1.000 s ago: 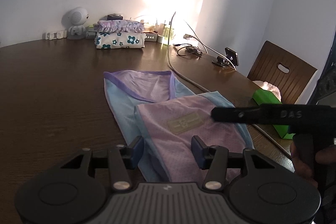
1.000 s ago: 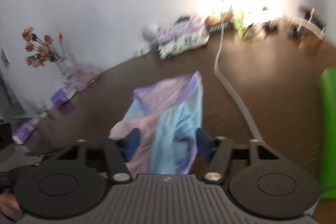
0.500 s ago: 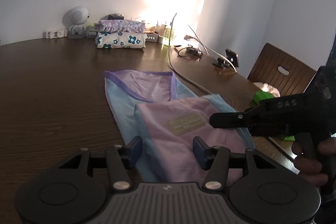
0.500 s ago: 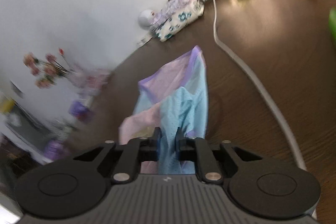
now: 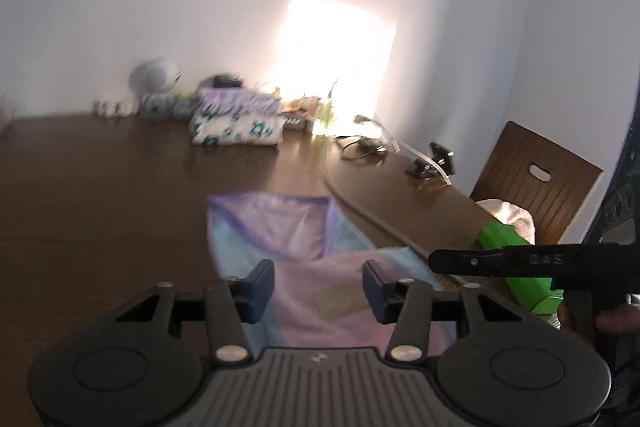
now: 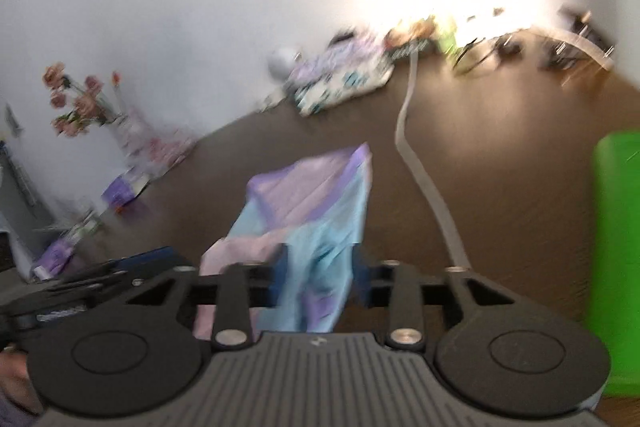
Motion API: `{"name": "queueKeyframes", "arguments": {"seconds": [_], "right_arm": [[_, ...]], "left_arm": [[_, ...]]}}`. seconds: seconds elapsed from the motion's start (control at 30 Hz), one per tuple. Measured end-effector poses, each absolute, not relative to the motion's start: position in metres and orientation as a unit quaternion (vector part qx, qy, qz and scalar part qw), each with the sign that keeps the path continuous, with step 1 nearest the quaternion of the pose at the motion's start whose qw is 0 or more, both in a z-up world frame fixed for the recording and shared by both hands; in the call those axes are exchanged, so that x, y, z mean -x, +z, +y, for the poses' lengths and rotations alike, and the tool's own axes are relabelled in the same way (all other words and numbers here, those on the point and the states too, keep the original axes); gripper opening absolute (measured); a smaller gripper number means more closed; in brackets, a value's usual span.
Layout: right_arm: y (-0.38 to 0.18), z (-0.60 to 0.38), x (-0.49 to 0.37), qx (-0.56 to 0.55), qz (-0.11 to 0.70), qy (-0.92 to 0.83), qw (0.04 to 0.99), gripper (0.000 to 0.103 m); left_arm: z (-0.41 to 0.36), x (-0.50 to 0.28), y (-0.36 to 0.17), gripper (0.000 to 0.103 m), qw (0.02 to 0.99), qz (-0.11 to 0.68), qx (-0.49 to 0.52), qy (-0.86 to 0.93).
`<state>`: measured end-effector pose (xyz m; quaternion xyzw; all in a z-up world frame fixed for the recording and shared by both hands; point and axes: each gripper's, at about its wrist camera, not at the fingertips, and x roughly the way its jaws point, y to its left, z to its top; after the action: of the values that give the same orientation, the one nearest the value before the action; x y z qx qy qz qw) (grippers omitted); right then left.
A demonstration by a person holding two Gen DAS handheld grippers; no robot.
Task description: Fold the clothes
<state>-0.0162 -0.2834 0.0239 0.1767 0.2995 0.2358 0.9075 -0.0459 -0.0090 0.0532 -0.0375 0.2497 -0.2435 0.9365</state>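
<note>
The garment (image 5: 304, 259) lies on the table (image 5: 100, 207) in front of me, its near part already doubled over; further folds are left, I judge. My left gripper (image 5: 318, 285) hangs over it, jaws closing, nothing pinched. My right gripper (image 6: 318, 277) has cloth between its jaws, which are opening; the pads look clear of it. The dark wood table runs to a white wall with a sunlit patch. Folded clothes (image 5: 236, 123) sit at the back, a chair (image 5: 536, 183) to the right.
</note>
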Motion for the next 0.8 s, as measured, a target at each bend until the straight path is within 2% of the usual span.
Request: {"name": "queueKeyframes", "arguments": {"seconds": [0.03, 0.17, 0.3, 0.4, 0.53, 0.8], "right_arm": [[0.027, -0.287, 0.016, -0.179, 0.293, 0.231, 0.91, 0.009], [0.033, -0.275, 0.01, -0.162, 0.273, 0.246, 0.916, 0.005], [0.026, -0.25, -0.009, -0.135, 0.303, 0.252, 0.909, 0.005], [0.012, -0.239, -0.017, -0.115, 0.338, 0.239, 0.903, 0.005], [0.007, -0.245, -0.016, -0.134, 0.336, 0.242, 0.901, 0.006], [0.032, -0.253, -0.002, -0.127, 0.262, 0.254, 0.922, 0.007]], "left_arm": [[-0.014, 0.045, 0.054, 0.043, 0.935, 0.247, 0.031, -0.253], [-0.036, 0.037, 0.044, 0.043, 0.929, 0.264, -0.007, -0.26], [-0.044, 0.024, 0.028, 0.036, 0.922, 0.307, -0.027, -0.234], [-0.037, 0.021, 0.02, 0.037, 0.916, 0.324, -0.011, -0.237], [-0.029, 0.021, 0.017, 0.039, 0.913, 0.328, 0.005, -0.243], [-0.029, 0.022, 0.017, 0.04, 0.914, 0.326, 0.008, -0.243]]}}
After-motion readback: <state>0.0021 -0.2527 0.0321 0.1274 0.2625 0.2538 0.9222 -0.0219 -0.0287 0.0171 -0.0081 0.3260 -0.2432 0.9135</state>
